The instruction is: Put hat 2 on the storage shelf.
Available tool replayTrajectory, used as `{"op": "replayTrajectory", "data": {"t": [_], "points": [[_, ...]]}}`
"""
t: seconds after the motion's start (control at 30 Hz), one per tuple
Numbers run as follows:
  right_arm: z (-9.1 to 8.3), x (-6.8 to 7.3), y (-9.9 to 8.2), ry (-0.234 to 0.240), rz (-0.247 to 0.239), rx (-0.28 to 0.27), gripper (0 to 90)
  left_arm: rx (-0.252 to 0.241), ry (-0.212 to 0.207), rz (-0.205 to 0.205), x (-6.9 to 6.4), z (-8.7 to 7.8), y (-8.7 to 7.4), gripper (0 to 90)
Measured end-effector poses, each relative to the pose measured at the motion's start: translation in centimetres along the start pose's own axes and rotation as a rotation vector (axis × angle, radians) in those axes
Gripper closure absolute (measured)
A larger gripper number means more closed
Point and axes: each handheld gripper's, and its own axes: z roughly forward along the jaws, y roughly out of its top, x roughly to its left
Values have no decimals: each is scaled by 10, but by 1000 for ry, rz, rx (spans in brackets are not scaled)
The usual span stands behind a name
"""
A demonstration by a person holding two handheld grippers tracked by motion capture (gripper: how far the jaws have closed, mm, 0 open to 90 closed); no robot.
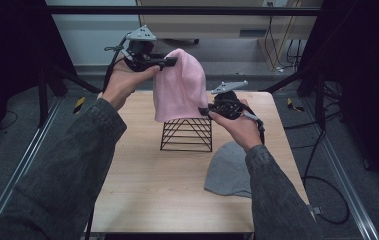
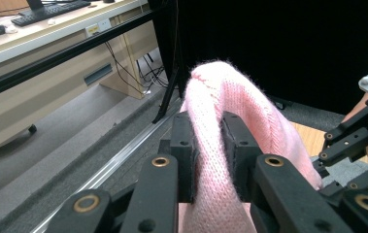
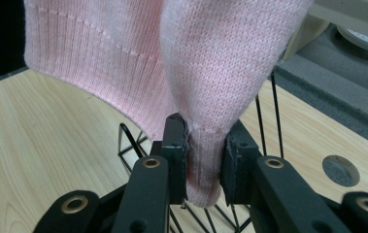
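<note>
- Holding pink knitted beanie above black wire pyramid stand on worktop.
- Left gripper clamping crown; right gripper clamping hem.
- Next, probably: lowering hat over stand.

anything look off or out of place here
Nothing looks damaged or spilled. The grey hat lies at the table's near right edge, slightly overhanging it. The pink hat is held over the wire stand by both grippers.
</note>
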Motion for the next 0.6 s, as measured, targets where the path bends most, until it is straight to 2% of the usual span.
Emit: {"op": "replayTrajectory", "data": {"t": [0.23,0.6], "points": [[7,1,-10,-20,-2,14,734,-3,-4,12,-4,6,-8,767],[16,-4,-24,-23,12,62,694,-11,-24,13,-21,11,-22,772]]}}
